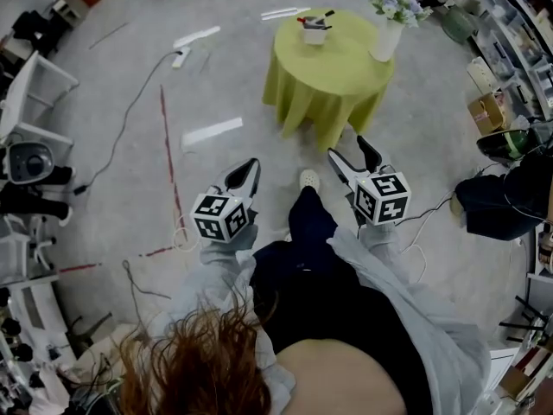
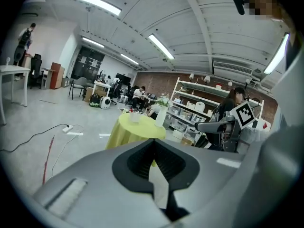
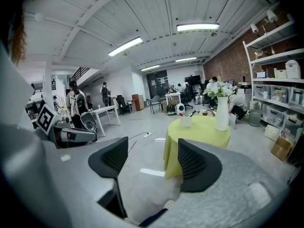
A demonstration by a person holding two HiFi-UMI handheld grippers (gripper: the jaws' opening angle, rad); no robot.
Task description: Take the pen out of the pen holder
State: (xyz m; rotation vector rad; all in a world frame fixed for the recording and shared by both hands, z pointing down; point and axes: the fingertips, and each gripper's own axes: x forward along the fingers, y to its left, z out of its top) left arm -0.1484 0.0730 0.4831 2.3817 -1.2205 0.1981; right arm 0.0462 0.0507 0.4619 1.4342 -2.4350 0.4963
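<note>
**A:** Where are the tools right now?

**B:** Close in, held in front of the person's body, both pointing toward the far side. The left gripper [image 2: 153,145] has its jaws pressed together with nothing in them. The right gripper [image 3: 153,156] has its jaws spread wide. Only bare floor and the person's shoe [image 1: 309,180] show through the gap.

**A:** So nothing is gripped?

**B:** Nothing. Two grippers, both empty.

**A:** And the thing we're after?

**B:** Farther off, well apart from both tools, stands one round table [image 1: 333,76] under a yellow-green cloth. On its far left part sits one white pen holder [image 1: 314,34], upright, with pens [image 1: 321,15] sticking out of the top. I count two for certain, one with red on it and one dark. Whether there's a third I cannot tell.

**A:** Anything else on the table?

**B:** One tall white vase [image 1: 385,40] of flowers [image 1: 397,5], on the right part of the table, apart from the pen holder.

**A:** Which step is this, then?

**B:** I'd judge it the approach: the pens stand in the pen holder and the table is out of reach. The next move calls for walking up to the table. Then the spread right gripper comes down over one pen's upper end and closes on it. The left gripper could steady the pen holder, though it would have to open first. Keep clear of the vase; it looks easy to tip.
</note>
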